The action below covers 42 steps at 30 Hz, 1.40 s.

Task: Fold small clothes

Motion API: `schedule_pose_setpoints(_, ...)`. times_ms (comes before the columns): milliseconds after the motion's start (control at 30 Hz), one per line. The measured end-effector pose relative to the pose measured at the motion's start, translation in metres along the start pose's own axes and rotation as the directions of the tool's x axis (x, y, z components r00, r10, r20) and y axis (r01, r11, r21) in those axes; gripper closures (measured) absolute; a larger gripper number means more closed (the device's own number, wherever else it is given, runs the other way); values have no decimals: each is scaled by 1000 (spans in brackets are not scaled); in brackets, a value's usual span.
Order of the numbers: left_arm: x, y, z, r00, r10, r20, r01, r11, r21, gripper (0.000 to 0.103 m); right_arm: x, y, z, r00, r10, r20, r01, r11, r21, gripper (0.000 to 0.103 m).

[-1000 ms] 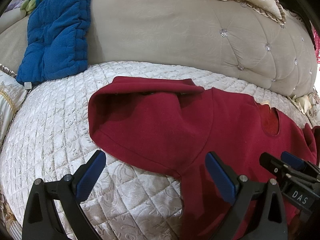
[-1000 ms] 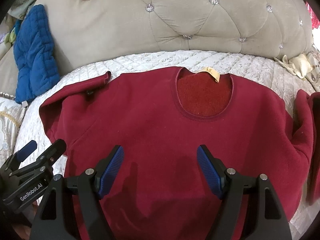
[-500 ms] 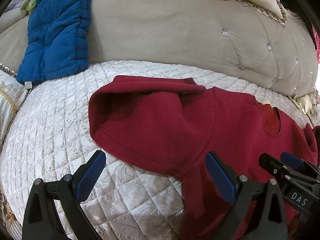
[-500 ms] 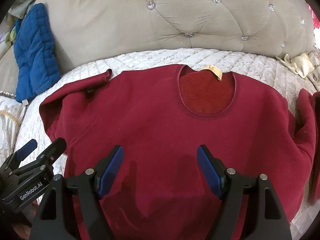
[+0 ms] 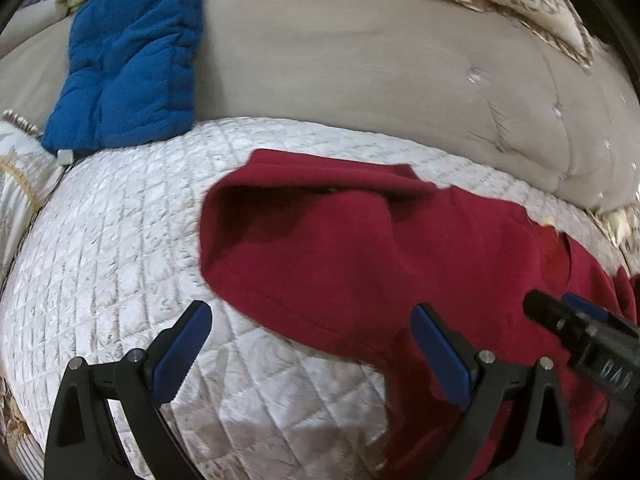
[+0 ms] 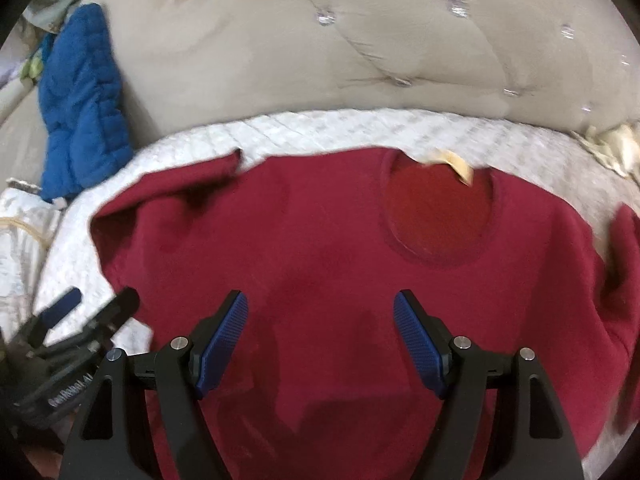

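Left gripper (image 5: 308, 344) wide open, empty, above the sleeve (image 5: 304, 240). Red sweater (image 6: 320, 264) lies flat, neck up, on the quilted bed (image 5: 120, 248): soft, limp; best pinched at sleeve edge. Right gripper (image 6: 320, 340) likewise open, empty.

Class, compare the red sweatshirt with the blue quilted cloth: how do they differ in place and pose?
The red sweatshirt lies spread flat on the white quilted bedspread; the blue quilted cloth leans up against the beige headboard. The sweatshirt sits under both open grippers; the blue cloth lies far off to the left. Both are soft fabric.
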<state>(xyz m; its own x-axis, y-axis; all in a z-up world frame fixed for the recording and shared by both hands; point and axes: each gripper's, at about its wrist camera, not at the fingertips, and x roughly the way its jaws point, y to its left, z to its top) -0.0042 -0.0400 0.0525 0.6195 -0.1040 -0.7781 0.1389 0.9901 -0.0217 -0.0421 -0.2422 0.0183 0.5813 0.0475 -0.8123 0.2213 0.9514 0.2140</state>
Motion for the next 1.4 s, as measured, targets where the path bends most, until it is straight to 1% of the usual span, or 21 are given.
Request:
schedule_pose_setpoints(33, 2, 7, 1, 1000, 9, -5, -9, 1000, -21, 2, 3, 2, 6, 1000, 22, -2, -22, 1000, 2, 48)
schedule_pose_setpoints(100, 7, 16, 3, 1000, 20, -23, -21, 998, -57, 2, 7, 8, 18, 998, 59, 1, -59, 998, 4, 58)
schedule_pose_setpoints(167, 9, 24, 5, 999, 26, -30, -28, 996, -88, 2, 14, 16, 35, 994, 105, 7, -105, 994, 7, 62)
schedule_pose_setpoints(267, 14, 35, 6, 998, 44, -43, -49, 993, -111, 2, 28, 31, 60, 987, 160, 13, -160, 987, 12, 62)
schedule_pose_setpoints(367, 22, 41, 7, 996, 55, -66, -63, 990, -129, 2, 49, 48, 82, 983, 181, 10, -181, 983, -4, 62)
schedule_pose_setpoints(433, 27, 45, 5, 995, 59, -84, -71, 988, -139, 2, 66, 56, 93, 984, 178, -10, -178, 984, -5, 62)
schedule_pose_setpoints(500, 32, 47, 5, 993, 69, -100, -83, 986, -142, 2, 92, 66, 103, 988, 140, -72, -141, 990, -17, 62)
schedule_pose_setpoints(567, 37, 49, 5, 991, 73, -115, -90, 985, -148, 2, 113, 71, 108, 986, 122, -111, -125, 992, -20, 62)
schedule_pose_setpoints(633, 41, 49, 4, 990, 72, -120, -90, 984, -152, 2, 124, 78, 109, 986, 124, -114, -130, 990, -47, 62)
schedule_pose_setpoints(667, 42, 49, 4, 989, 77, -123, -95, 984, -149, 2, 126, 82, 109, 987, 115, -109, -122, 990, -68, 67)
schedule_pose_setpoints(700, 44, 48, 3, 988, 83, -128, -102, 984, -145, 2, 127, 86, 109, 989, 112, -99, -122, 988, -97, 92)
schedule_pose_setpoints(733, 45, 47, 2, 987, 89, -133, -107, 984, -141, 2, 130, 90, 109, 987, 123, -105, -135, 984, -113, 103)
schedule_pose_setpoints(800, 46, 46, 2, 986, 100, -133, -118, 984, -132, 2, 133, 92, 109, 990, 98, -104, -110, 986, -125, 103)
schedule_pose_setpoints(867, 45, 45, 2, 985, 108, -132, -125, 984, -129, 2, 120, 91, 110, 988, 133, -73, -141, 983, -118, 103)
schedule_pose_setpoints(933, 43, 45, 2, 984, 121, -130, -137, 983, -125, 2, 92, 89, 112, 982, 189, -22, -190, 976, -108, 103)
schedule_pose_setpoints(1067, 36, 41, 3, 981, 153, -119, -165, 981, -101, 2, 11, 75, 115, 954, 286, 96, -275, 955, -113, 103)
schedule_pose_setpoints(1133, 26, 40, 5, 984, 153, -96, -162, 982, -96, 2, -26, 63, 113, 939, 307, 154, -291, 949, -120, 103)
schedule_pose_setpoints(1233, 1, 36, 9, 994, 100, -36, -103, 990, -92, 2, -82, 32, 106, 921, 305, 243, -286, 952, -108, 103)
schedule_pose_setpoints(1267, -11, 34, 9, 998, 66, 0, -66, 994, -84, 2, -101, 16, 101, 917, 289, 274, -273, 957, -95, 103)
schedule_pose_setpoints(1333, -29, 29, 10, 998, 29, 56, -26, 998, -53, 2, -122, -6, 94, 919, 249, 306, -238, 968, -75, 103)
schedule_pose_setpoints(1400, -43, 23, 9, 996, -18, 91, 19, 1000, -14, 2, -140, -33, 82, 927, 181, 330, -176, 983, -45, 103)
